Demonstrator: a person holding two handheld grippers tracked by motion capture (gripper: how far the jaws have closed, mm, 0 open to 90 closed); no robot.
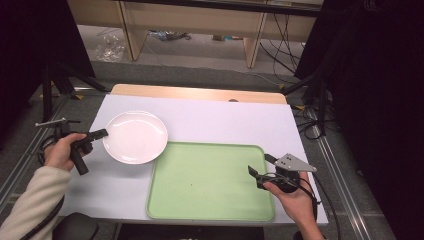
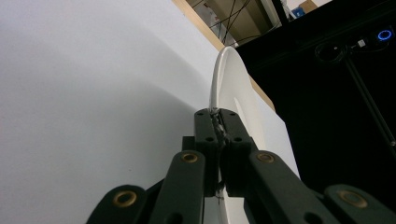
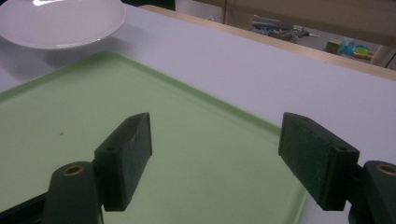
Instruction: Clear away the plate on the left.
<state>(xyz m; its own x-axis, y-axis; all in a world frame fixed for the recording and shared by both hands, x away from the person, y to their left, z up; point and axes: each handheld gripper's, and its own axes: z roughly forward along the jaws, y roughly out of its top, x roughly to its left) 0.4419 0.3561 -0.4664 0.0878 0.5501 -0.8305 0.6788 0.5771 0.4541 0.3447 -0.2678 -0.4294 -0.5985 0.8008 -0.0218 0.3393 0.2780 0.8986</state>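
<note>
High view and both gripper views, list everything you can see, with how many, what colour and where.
Plate: one, white, left part of the table, rim clamped by the left gripper, its edge over the tray's corner.
Tray: one, light green, front middle of the table.
Table: one, white top with a wooden far edge.
Left gripper: one, black, shut on the plate's left rim.
Right gripper: one, black, jaws open at the tray's right edge.
Hands: two, left hand with a cream sleeve, right hand at front right.
</note>
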